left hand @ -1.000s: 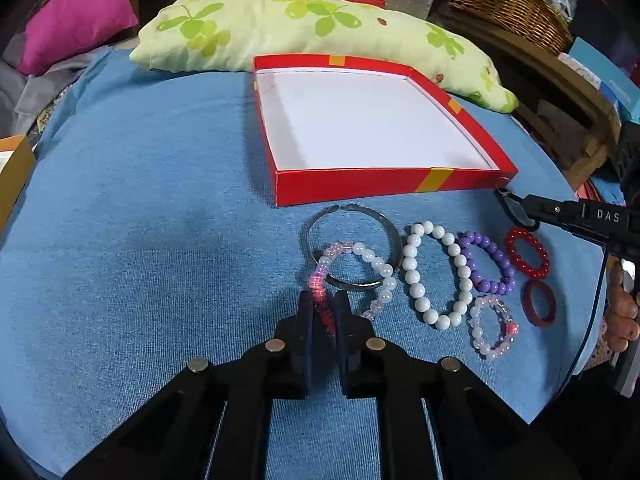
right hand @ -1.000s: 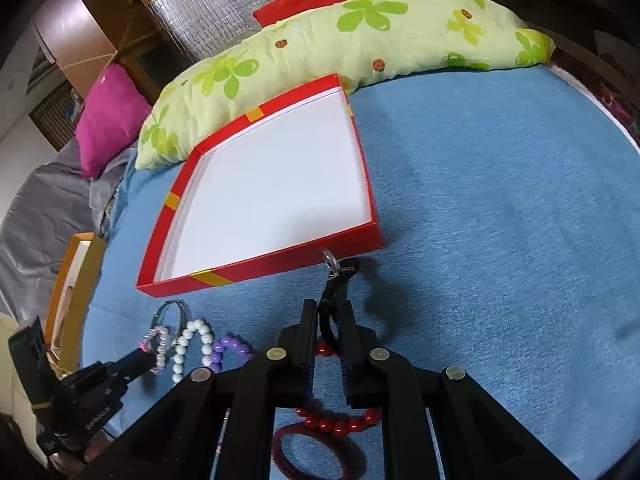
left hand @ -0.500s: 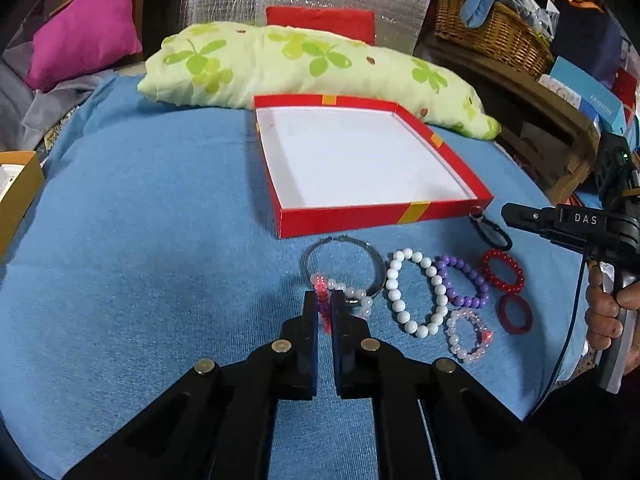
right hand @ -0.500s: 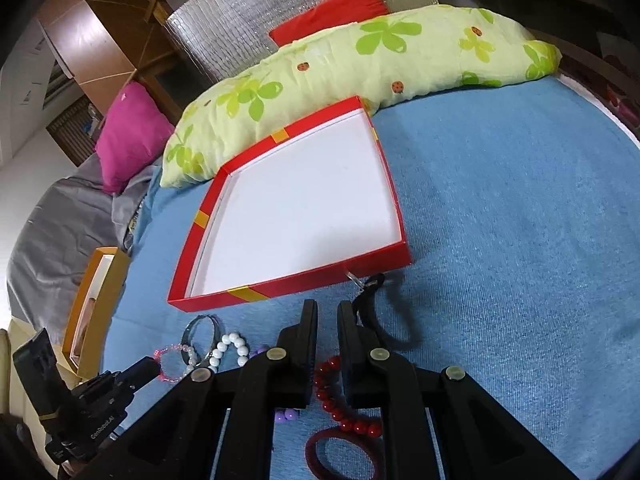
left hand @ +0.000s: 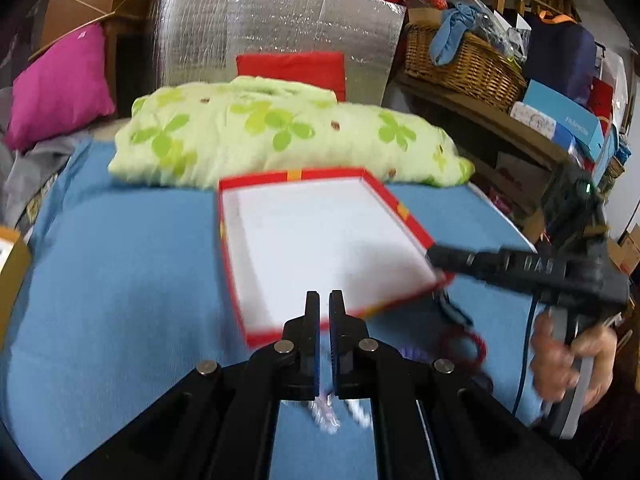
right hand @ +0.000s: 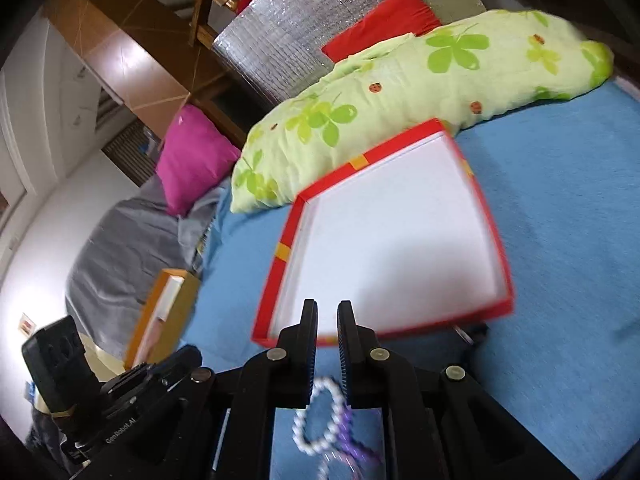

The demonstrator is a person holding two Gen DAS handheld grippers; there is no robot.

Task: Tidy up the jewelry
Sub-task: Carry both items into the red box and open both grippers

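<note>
A red box with a white inside [left hand: 320, 240] [right hand: 392, 240] lies open on the blue cloth. My left gripper [left hand: 324, 304] hangs over the box's near wall, jaws nearly together with a thin gap and nothing seen between them. My right gripper [right hand: 327, 314] is over the box's near corner, jaws slightly apart and empty; it also shows in the left wrist view [left hand: 520, 268]. Below the grippers lie a white pearl bracelet [right hand: 316, 420], a purple bead bracelet [right hand: 352, 440], a red bead bracelet [left hand: 464, 346] and blurred pale beads [left hand: 328, 416]. A black ring with a clasp [right hand: 472, 330] lies by the box.
A green flowered pillow [left hand: 280, 132] lies behind the box. A magenta cushion [left hand: 56, 84] and grey cloth are at far left. A yellow box [right hand: 164, 320] sits at the bed's left edge. A wicker basket [left hand: 460, 60] and shelves stand to the right.
Both grippers have risen and moved forward over the box's near edge. The left gripper no longer shows the pink bracelet. The black ring has left the right gripper and lies by the box.
</note>
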